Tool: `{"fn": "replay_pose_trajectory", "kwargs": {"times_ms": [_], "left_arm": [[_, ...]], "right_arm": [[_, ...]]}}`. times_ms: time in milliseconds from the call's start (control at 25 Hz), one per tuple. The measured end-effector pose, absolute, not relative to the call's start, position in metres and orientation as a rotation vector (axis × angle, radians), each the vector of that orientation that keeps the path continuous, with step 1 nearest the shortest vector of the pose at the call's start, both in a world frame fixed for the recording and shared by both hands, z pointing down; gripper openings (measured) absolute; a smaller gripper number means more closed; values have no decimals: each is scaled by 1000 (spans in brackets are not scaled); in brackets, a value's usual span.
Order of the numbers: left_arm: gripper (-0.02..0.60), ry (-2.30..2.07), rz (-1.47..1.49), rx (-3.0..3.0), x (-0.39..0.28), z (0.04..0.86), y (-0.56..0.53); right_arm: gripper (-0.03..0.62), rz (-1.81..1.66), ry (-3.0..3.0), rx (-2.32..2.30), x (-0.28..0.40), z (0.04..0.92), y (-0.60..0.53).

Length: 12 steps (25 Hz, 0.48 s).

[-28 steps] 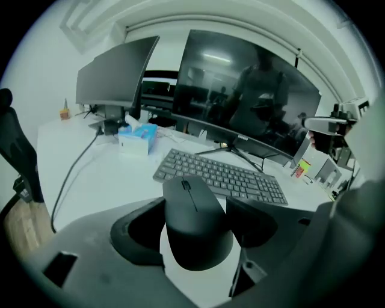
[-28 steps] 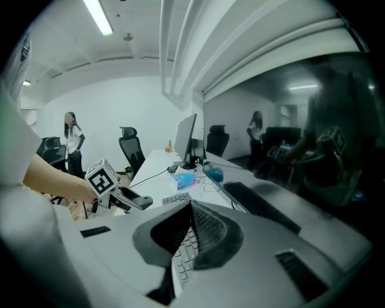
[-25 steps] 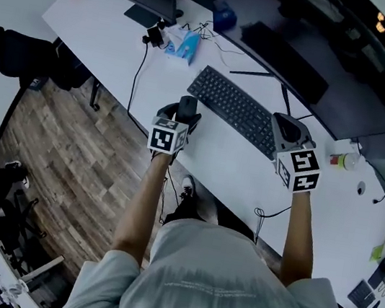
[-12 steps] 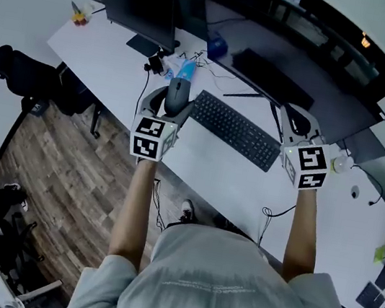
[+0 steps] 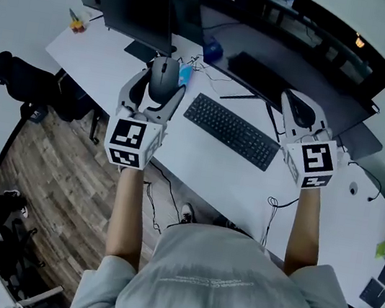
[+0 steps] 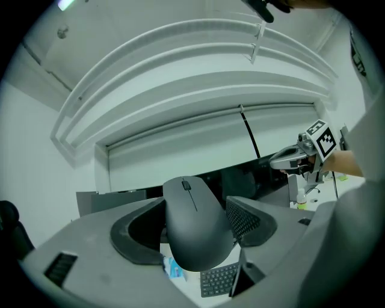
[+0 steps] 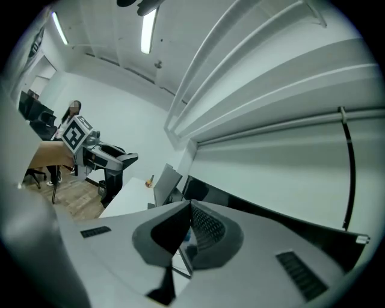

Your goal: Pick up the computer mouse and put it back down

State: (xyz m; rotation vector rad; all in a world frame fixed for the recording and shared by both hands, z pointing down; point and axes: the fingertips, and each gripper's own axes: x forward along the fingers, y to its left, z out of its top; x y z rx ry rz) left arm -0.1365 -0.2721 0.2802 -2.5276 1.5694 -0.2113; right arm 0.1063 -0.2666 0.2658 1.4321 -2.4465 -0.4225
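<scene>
White desk (image 5: 208, 168) carries a keyboard (image 5: 231, 130) and monitors (image 5: 140, 9).

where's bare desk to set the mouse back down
Widest free patch: the desk strip between the keyboard and the near edge. Also free: the left end, between the left monitor and that edge. Crowded behind the keyboard: blue packet, cables.
</scene>
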Motion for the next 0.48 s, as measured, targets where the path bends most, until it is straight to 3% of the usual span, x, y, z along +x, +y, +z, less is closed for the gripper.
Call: {"fn": "replay_pose_trajectory", "kwargs": {"times_ms": [480], "left_arm": [[319, 1523, -267, -2513, -137, 276, -267]], "right_arm": [[2, -398, -2465, 1399, 95, 272, -268]]}}
